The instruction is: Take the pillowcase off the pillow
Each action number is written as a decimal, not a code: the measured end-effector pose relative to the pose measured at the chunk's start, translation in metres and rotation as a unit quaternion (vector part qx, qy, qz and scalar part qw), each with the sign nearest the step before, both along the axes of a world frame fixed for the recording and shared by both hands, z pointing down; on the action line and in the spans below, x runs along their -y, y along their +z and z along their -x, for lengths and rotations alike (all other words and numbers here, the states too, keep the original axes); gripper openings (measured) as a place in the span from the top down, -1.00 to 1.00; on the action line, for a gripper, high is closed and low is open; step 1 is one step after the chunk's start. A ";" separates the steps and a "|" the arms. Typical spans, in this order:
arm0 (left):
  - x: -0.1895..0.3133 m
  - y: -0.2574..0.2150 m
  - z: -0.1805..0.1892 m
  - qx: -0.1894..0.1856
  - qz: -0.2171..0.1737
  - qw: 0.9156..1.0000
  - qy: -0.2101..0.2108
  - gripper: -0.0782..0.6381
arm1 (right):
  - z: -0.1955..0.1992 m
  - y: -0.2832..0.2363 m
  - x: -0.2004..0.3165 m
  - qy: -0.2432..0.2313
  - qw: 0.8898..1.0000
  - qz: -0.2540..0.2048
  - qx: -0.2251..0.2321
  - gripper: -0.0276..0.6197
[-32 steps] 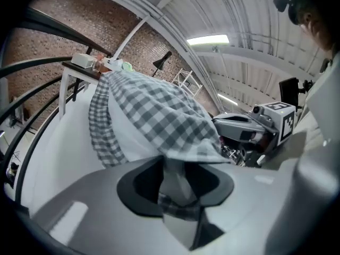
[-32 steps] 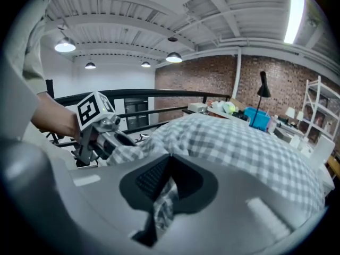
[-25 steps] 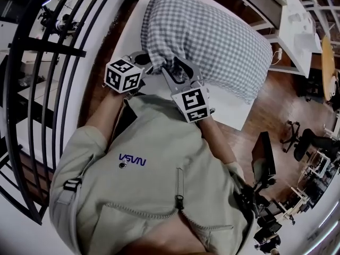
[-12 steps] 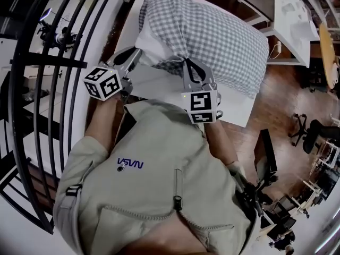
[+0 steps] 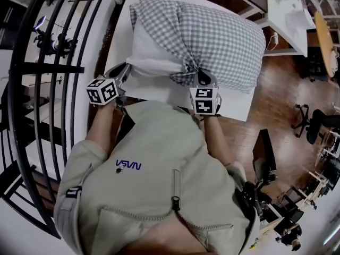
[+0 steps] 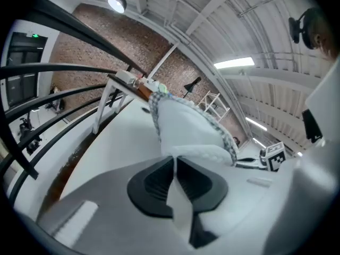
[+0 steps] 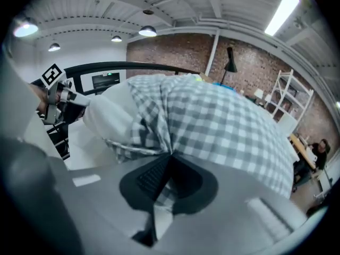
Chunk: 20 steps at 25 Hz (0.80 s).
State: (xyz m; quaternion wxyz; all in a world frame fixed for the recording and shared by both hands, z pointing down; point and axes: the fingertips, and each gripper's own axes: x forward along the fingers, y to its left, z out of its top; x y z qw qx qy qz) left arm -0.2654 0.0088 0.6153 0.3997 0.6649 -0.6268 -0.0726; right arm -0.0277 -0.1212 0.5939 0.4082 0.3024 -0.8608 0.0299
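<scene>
Both forearms reach forward from the torso. The left arm (image 5: 101, 129) angles out to the side and the right arm (image 5: 219, 142) lies nearer the middle. The left hand-held gripper (image 5: 123, 73) has its jaws pinched together on the white pillow (image 5: 151, 57). The right hand-held gripper (image 5: 202, 80) has its jaws clamped on a bunched fold of the checked pillowcase (image 5: 218, 36).

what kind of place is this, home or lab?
Likely a loft-style lab or workshop, not a bedroom: bare brick wall, exposed ceiling with strip lights, and white worktables with office chairs on a wood floor.
</scene>
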 end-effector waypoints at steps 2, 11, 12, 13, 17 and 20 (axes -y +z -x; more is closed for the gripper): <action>-0.003 0.022 -0.004 -0.006 0.022 1.000 0.000 0.69 | 0.002 0.011 -0.001 0.001 1.000 0.012 -0.001 0.89; -0.002 -0.089 -0.013 0.053 -0.139 0.986 0.076 0.51 | -0.002 0.014 -0.001 0.013 0.999 0.027 0.018 0.89; 0.011 -0.094 -0.007 0.061 -0.147 0.985 0.069 0.44 | -0.002 0.015 -0.002 0.013 0.999 0.027 0.018 0.89; 0.026 -0.095 -0.002 0.069 -0.149 0.984 0.067 0.37 | -0.002 0.016 -0.003 0.013 0.999 0.027 0.017 0.89; 0.090 -0.070 0.012 0.068 -0.105 0.990 0.071 -0.07 | -0.002 0.016 -0.005 0.011 0.999 0.038 0.019 0.89; 0.119 -0.047 0.004 0.024 -0.065 0.991 0.112 -0.09 | -0.002 0.014 -0.009 0.009 0.998 0.052 0.022 0.89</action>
